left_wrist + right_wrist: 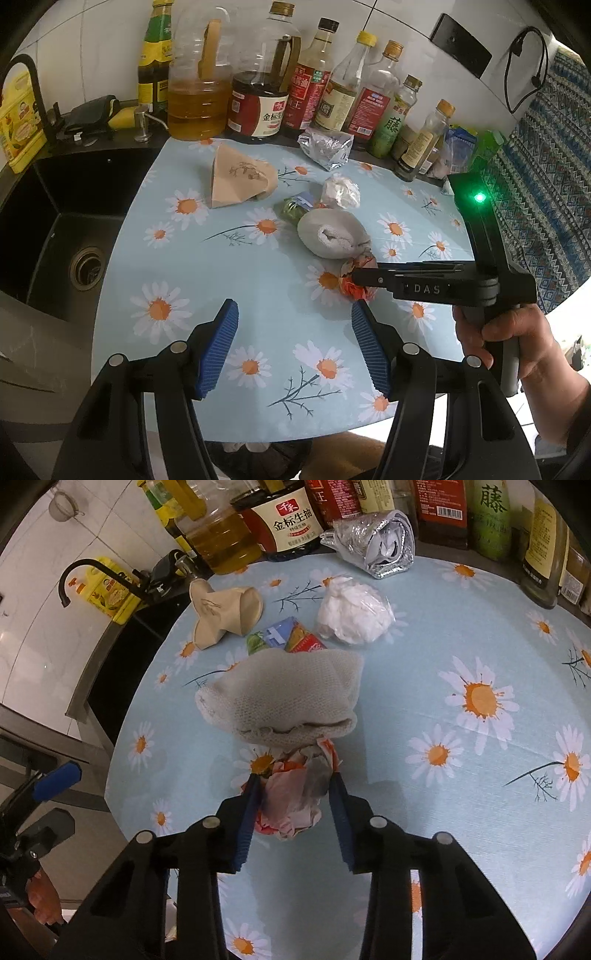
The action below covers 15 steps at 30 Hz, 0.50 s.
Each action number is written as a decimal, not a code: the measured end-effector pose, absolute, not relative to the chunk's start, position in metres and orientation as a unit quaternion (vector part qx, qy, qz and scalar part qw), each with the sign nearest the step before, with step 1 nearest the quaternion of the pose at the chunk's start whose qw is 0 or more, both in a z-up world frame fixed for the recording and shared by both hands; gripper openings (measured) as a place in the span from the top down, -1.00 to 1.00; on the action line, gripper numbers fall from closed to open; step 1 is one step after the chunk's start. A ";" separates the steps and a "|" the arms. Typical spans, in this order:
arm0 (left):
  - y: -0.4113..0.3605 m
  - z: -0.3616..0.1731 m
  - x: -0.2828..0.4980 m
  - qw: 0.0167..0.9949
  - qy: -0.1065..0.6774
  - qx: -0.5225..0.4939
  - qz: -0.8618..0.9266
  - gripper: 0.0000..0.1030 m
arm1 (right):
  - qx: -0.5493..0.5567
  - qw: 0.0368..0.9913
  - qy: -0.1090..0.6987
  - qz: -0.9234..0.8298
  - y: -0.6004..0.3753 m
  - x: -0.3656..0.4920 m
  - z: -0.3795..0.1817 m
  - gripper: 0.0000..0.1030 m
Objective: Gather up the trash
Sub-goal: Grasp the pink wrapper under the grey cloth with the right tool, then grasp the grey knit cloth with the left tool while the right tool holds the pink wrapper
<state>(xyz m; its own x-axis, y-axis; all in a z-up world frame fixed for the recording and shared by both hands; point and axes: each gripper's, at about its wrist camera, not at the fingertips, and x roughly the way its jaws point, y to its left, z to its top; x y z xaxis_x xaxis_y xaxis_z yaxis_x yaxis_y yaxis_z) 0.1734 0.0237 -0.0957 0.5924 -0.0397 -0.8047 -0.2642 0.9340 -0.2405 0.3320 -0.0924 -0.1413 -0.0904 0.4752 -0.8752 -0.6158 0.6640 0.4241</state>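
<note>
Several bottles (325,81) behind grey cloth (280,698), wrapper (291,797).

Along the white tiled wall (92,55), a row of condiment bottles: a green-labelled bottle (155,55), a big clear jug of golden oil (197,92), a dark soy sauce jug (260,99) with a red-and-white label, then several slimmer bottles, among them one with a yellow cap (343,88). At left, a black sink (55,221) with round drain (86,267), black curved tap (31,85), yellow carton (18,122) behind. Covering the bench, a light-blue daisy-print cloth (258,295). On the right, patterned blue fabric (546,206).
</note>
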 end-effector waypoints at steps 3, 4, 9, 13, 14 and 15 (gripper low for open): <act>0.021 -0.095 0.178 0.876 0.448 -0.167 0.062 -0.20 | -0.055 0.674 0.613 0.408 -0.096 0.331 -0.139 0.32; 0.021 -0.095 0.179 0.876 0.448 -0.166 0.061 -0.20 | -0.054 0.675 0.612 0.409 -0.098 0.330 -0.137 0.32; 0.016 -0.096 0.190 0.877 0.451 -0.156 0.048 -0.22 | -0.040 0.684 0.606 0.405 -0.113 0.331 -0.127 0.33; 0.011 -0.098 0.202 0.877 0.455 -0.152 0.037 -0.36 | -0.022 0.695 0.602 0.394 -0.133 0.334 -0.117 0.33; 0.009 -0.098 0.208 0.877 0.456 -0.148 0.032 -0.36 | -0.017 0.696 0.601 0.392 -0.137 0.335 -0.115 0.33; 0.006 -0.099 0.212 0.877 0.457 -0.144 0.028 -0.36 | -0.008 0.698 0.601 0.389 -0.144 0.337 -0.113 0.33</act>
<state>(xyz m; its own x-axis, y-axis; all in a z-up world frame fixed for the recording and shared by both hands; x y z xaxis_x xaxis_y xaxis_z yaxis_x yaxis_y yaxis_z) 0.2123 0.0065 -0.0988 0.5807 -0.0821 -0.8100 -0.1807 0.9571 -0.2266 0.3370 -0.1435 -0.1130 -0.0256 0.5332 -0.8456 -0.5523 0.6975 0.4566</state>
